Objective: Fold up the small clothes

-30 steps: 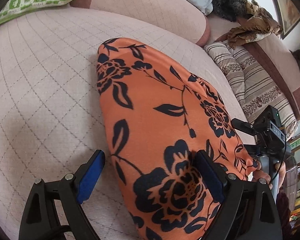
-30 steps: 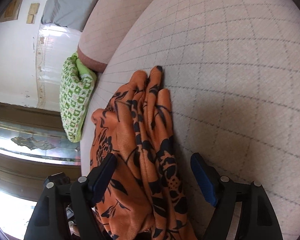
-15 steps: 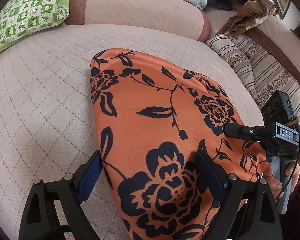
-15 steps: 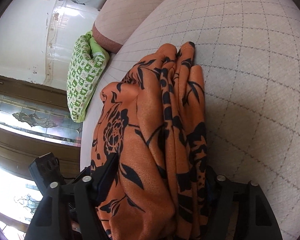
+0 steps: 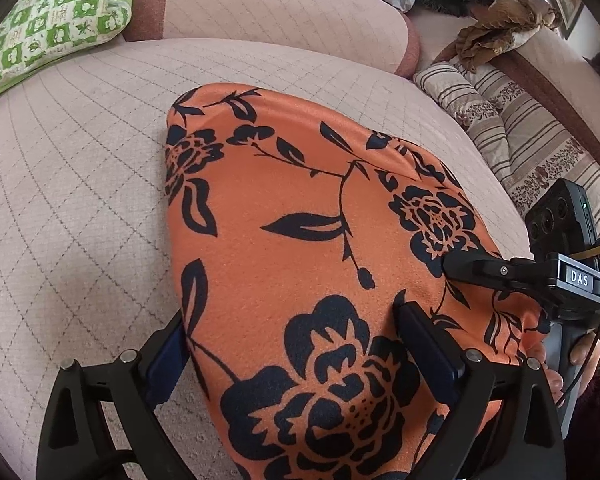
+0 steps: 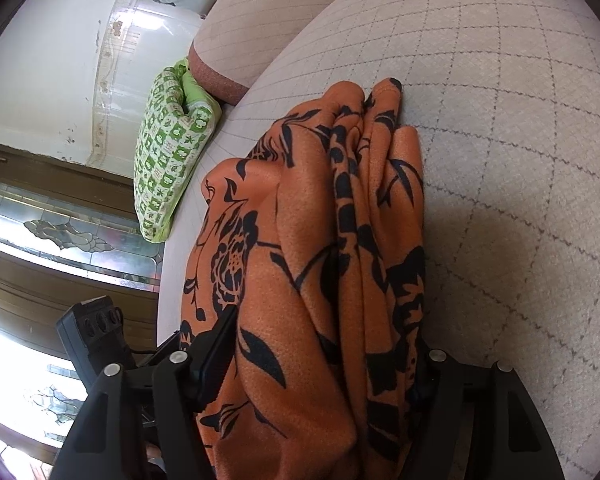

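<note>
An orange garment with black flowers (image 5: 292, 216) lies folded on the pale quilted sofa seat (image 5: 72, 184). My left gripper (image 5: 296, 340) has its jaws on both sides of the garment's near edge, closed onto the cloth. My right gripper (image 6: 324, 356) is shut on the stacked folds of the same garment (image 6: 320, 240) at its other near corner. The right gripper also shows in the left wrist view (image 5: 500, 272) at the garment's right edge.
A green and white checked cushion (image 5: 48, 28) lies at the far left of the seat. The sofa backrest (image 5: 280, 8) runs behind. Striped cushions (image 5: 520, 136) and crumpled brown cloth (image 5: 500, 28) lie to the right.
Both grippers have moved onto the garment's near edge and closed on it. The right jaws, open around the folds a second ago, now squeeze them.
</note>
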Available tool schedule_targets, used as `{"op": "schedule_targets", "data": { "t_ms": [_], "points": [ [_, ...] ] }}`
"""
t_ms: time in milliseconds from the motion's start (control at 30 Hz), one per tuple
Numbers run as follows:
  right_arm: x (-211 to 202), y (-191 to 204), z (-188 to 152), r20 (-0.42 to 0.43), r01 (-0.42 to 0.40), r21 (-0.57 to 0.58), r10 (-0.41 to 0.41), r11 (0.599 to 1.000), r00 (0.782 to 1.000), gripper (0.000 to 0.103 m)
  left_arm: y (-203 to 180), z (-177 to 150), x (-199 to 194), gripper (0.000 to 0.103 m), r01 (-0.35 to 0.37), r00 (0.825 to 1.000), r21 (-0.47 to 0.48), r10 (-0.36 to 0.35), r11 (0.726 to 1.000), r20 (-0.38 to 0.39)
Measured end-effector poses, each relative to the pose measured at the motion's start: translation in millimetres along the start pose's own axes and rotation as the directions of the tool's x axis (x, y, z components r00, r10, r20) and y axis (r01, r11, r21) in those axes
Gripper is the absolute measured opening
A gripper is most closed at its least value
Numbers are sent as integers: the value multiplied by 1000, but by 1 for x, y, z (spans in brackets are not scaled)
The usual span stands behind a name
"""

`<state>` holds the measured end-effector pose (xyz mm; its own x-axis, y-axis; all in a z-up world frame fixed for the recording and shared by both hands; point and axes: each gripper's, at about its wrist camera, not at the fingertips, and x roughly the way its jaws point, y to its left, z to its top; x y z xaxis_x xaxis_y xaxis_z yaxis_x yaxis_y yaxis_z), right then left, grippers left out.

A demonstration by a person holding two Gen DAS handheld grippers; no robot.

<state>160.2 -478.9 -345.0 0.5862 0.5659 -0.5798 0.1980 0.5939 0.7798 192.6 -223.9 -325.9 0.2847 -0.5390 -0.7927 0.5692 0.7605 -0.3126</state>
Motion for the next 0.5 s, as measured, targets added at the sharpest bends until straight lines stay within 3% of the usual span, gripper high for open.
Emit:
{"op": "schedule_targets", "data": {
  "t_ms": [200,300,367,500],
  "points": [
    [6,10,-3,10,7,-16,-7,1000,1000,68,-8,-3,-5,84,-1,999,76,-3,997,45],
    [10,18,-4,2,-22,-26,22,999,1000,65,-13,-1,-9,72,-1,998,108,-7,994,70],
    [11,29,-4,5,-23,-53,23,998,1000,65,-11,1,-12,57,-2,997,110,-6,994,77],
    [10,48,-4,25,-35,-101,38,994,999,65,5,4,-20,53,28,996,59,-32,998,81]
  ]
}}
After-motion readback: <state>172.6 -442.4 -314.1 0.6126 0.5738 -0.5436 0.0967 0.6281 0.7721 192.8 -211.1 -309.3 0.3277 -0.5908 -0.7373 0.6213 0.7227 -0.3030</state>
